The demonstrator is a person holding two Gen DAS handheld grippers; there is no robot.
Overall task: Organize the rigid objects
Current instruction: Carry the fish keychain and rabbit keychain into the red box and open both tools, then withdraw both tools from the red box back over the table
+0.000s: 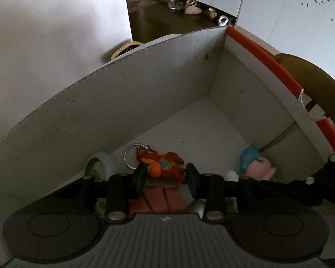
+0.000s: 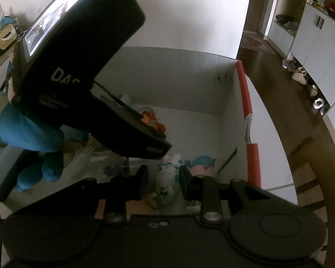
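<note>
My left gripper (image 1: pixel 165 175) is low inside a white cardboard box (image 1: pixel 145 84) with a red rim. Its fingers stand apart on either side of a red and orange toy keychain (image 1: pixel 163 164) with a metal ring (image 1: pixel 131 155); the toy looks free between them. A pink and blue toy figure (image 1: pixel 255 164) sits by the right wall. My right gripper (image 2: pixel 163 178) is open and empty above the same box (image 2: pixel 167 80), over a white toy (image 2: pixel 167 174) and the pink and blue figure (image 2: pixel 202 163). The left gripper's body (image 2: pixel 78 67) fills the upper left of the right wrist view.
An orange block (image 1: pixel 160 198) and a pale round object (image 1: pixel 100 163) lie under the left fingers. A blue-gloved hand (image 2: pixel 31 145) holds the left gripper. A wooden chair (image 2: pixel 319 178) stands right of the box. Shoes (image 1: pixel 189 6) line the far floor.
</note>
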